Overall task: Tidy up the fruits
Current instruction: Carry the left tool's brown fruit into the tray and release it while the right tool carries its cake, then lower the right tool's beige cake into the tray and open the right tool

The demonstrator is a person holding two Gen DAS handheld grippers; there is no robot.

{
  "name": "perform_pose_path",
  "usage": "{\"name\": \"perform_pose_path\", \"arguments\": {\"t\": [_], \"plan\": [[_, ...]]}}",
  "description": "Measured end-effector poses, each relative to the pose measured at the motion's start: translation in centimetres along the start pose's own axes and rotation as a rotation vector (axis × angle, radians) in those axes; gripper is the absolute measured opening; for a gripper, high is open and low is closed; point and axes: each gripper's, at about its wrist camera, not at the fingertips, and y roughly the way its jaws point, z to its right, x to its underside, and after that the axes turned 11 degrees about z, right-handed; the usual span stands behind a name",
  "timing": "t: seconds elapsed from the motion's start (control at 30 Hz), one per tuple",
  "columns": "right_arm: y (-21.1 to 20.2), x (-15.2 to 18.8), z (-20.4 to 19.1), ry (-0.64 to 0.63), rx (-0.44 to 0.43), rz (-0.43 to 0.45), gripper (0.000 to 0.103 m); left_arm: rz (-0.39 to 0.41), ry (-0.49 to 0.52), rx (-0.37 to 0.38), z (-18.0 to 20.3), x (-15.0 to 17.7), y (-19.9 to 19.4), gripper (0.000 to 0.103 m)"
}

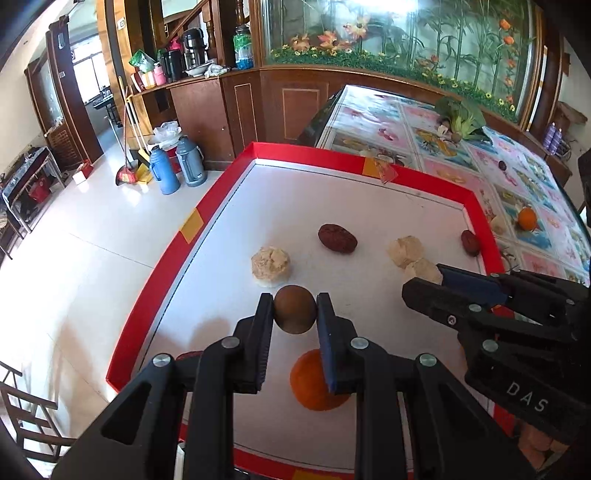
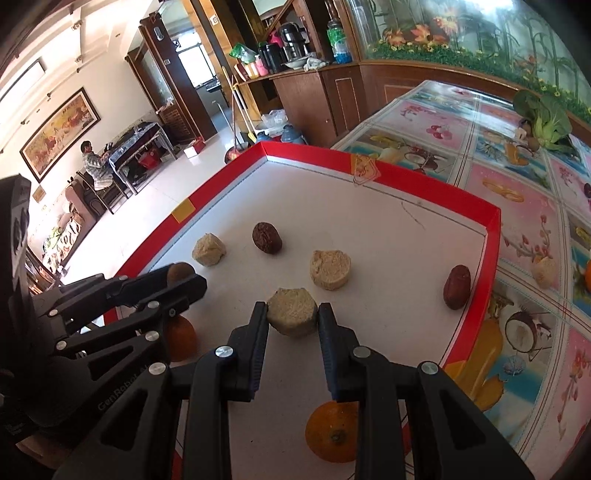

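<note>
Two grippers are loaded above the red-rimmed tray (image 1: 207, 206); we note the left gripper (image 1: 294, 314) clenched on a brown round fruit (image 1: 295, 309), the right gripper (image 2: 291, 314) clenched on a beige cake (image 2: 291, 310); sorting looks early; two dates, cakes and oranges lie scattered, from twelve to six o'clock.

Both views are bright with daylight and mostly sharp in the middle. Light pours from the window (image 1: 86, 74) down the hall, washing the floor (image 1: 92, 229) in pale glare. The glass panel (image 1: 388, 29) behind the table blows out white near the top. Soft shadows sit under the fruit on the tray (image 2: 369, 236). Fisheye bending curves the walls, and black vignetting fills the corners, where detail smears.
</note>
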Motion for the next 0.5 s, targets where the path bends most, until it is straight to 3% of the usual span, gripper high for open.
{"name": "perform_pose_path", "arguments": {"t": [0.37, 0.5], "plan": [[-0.5, -0.2, -0.1, -0.004, -0.001, 0.004, 0.029, 0.007, 0.039, -0.082, 0.1, -0.1, 0.7, 0.027], [-2.1, -0.7, 0.4, 0.011, -0.009, 0.052, 0.031, 0.017, 0.059, -0.107, 0.4, 0.0, 0.6, 0.043]]}}
